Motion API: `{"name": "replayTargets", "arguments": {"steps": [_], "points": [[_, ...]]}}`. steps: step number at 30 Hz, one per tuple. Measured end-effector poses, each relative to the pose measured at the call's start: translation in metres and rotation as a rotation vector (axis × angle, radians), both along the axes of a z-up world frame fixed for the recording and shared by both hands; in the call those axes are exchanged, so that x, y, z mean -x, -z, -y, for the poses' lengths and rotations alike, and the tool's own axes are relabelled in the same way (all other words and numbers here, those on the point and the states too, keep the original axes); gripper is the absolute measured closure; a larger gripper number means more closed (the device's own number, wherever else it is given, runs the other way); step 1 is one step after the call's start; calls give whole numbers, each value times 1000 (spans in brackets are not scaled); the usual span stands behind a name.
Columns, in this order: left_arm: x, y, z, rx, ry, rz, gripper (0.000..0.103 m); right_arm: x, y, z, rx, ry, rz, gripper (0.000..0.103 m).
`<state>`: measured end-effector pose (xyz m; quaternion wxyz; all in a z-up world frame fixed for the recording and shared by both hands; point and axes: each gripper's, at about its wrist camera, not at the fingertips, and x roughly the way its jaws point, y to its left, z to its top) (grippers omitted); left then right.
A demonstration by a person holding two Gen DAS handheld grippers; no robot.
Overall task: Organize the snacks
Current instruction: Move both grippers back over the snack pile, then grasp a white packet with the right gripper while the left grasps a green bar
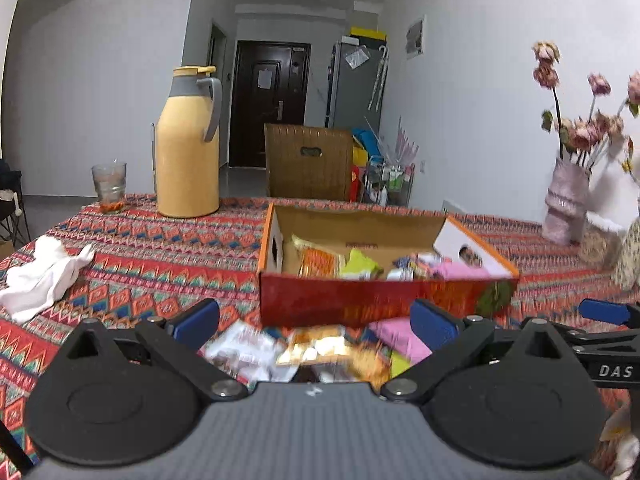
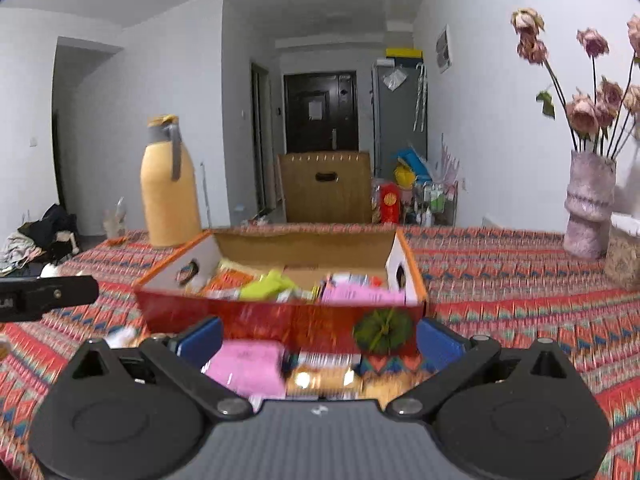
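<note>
1. Two grippers are in my hands, and both have their blue pads spread wide with nothing pinched: my left gripper [image 1: 316, 322] and my right gripper [image 2: 320, 340] each hover low over the near part of the table.
2. Between my left gripper's fingers lies a blurred heap of loose snacks [image 1: 296, 350] on the patterned tablecloth [image 1: 160, 248], just in front of the box; a pink packet [image 1: 394, 336] sits by the right pad.
3. In the right wrist view the same pink packet [image 2: 246, 368] lies near the left pad, beside a golden wrapper [image 2: 324, 378].
4. Just beyond the heap stands the open red cardboard box [image 1: 372, 300], its near wall facing me; inside are more snacks, among them a lime-green packet [image 1: 360, 264] and an orange one [image 1: 318, 260].
5. To the far left of the box stand a yellow thermos jug [image 1: 188, 144] and a drinking glass [image 1: 109, 186]; a crumpled white cloth [image 1: 44, 276] lies nearer, at the left edge.
6. At the far right, a pale vase [image 2: 588, 208] holds dried pink roses [image 2: 588, 108].
7. Past the table, a brown carton [image 1: 308, 162] stands on the floor before a dark door [image 1: 270, 100].
</note>
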<state>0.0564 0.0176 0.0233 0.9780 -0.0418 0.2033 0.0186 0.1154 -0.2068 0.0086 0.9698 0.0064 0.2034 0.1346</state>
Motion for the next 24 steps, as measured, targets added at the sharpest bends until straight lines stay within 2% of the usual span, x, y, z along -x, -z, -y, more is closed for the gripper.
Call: {"name": "replayTargets", "arguments": {"steps": [7,15,22,24], "points": [[24,30,-2,2,7,-64,0,36,29,0,33,-35,-94,0],[28,56,-5,3,14,-122,0,59,56,1,39,-53,-182,0],[28,61,-10,37,15,-130,0,65,73,-1,54,-61,-247,0],[29,62,-9,39,15,-128,0,66,76,-5,85,-47,-245,0]]}}
